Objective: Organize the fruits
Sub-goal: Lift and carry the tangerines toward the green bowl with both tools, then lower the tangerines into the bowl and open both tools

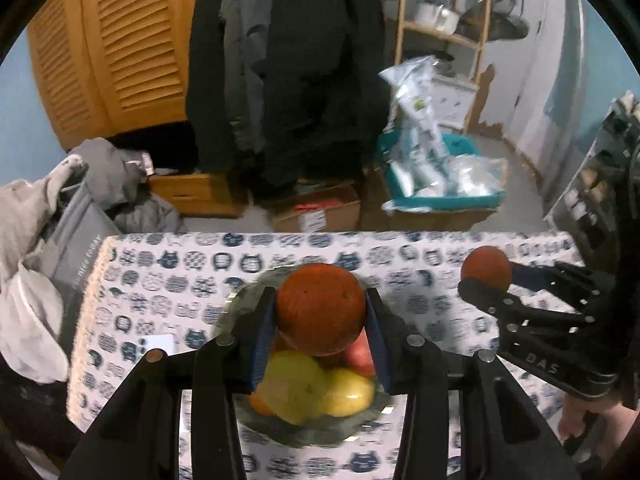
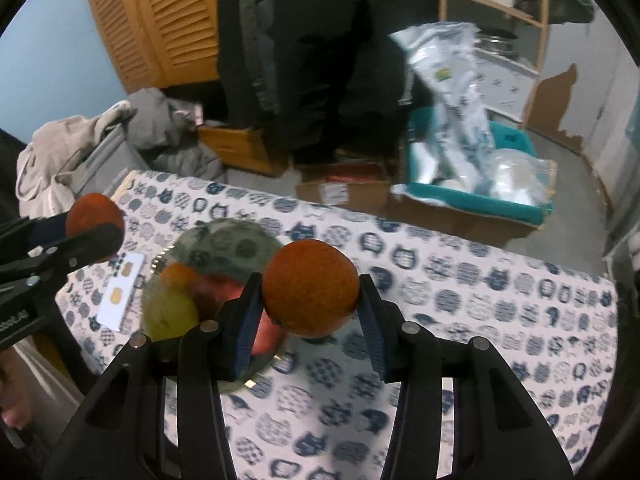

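Blur hid the glass bowl's (image 1: 240,300) rim, and its fruit (image 1: 304,388) sat partly behind the left gripper (image 1: 320,312), clamped on one orange (image 1: 320,308) above it. Right gripper (image 2: 310,300) pinched another orange (image 2: 310,294) just beside the bowl, over the tablecloth (image 2: 480,320).

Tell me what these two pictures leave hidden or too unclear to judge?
- Left wrist view: the round orange in the left hand-held gripper covers part of the fruit pile in the clear glass bowl; no count possible.
- Right wrist view: the bowl's fruit is blurred, partly behind the right hand-held gripper and its orange.
- Small white card: print unreadable.
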Action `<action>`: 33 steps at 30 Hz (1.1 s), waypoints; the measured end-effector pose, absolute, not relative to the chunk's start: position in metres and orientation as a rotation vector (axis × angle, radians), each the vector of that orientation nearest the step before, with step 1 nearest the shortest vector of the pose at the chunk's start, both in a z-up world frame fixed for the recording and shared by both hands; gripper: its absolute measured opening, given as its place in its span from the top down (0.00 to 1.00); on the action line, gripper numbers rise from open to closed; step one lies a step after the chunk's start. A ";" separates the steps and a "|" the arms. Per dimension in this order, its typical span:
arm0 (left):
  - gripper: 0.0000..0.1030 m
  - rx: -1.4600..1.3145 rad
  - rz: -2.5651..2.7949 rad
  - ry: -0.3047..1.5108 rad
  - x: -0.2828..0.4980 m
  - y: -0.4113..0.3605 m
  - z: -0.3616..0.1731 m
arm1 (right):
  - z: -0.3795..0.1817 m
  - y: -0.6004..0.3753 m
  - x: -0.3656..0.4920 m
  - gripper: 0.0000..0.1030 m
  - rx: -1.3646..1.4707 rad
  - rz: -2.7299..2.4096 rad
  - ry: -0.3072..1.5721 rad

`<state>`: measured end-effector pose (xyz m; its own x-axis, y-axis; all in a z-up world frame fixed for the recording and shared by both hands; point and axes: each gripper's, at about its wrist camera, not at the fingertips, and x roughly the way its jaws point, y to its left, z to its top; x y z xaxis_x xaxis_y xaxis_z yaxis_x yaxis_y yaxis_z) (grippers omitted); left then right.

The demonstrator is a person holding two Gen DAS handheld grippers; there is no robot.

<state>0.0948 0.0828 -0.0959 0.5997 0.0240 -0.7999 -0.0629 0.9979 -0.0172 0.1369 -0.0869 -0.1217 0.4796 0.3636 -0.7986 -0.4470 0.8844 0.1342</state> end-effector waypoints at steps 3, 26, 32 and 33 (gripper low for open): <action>0.58 -0.050 0.076 0.967 0.108 0.101 -0.110 | -0.127 -0.060 0.148 0.56 -0.099 0.534 0.980; 0.58 -0.263 0.091 1.189 0.140 0.154 -0.216 | -0.195 0.016 0.185 0.56 -0.125 0.622 1.184; 0.50 -0.276 0.093 1.206 0.141 0.153 -0.221 | -0.198 0.017 0.182 0.55 -0.116 0.623 1.191; 0.47 -0.274 0.098 1.208 0.141 0.154 -0.220 | -0.198 0.016 0.182 0.55 -0.112 0.622 1.193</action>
<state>0.1414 0.1537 -0.2203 0.3551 -0.0703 -0.9322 -0.2203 0.9628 -0.1565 0.1824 0.0163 -0.1978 0.2247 0.3925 -0.8919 -0.5070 0.8287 0.2370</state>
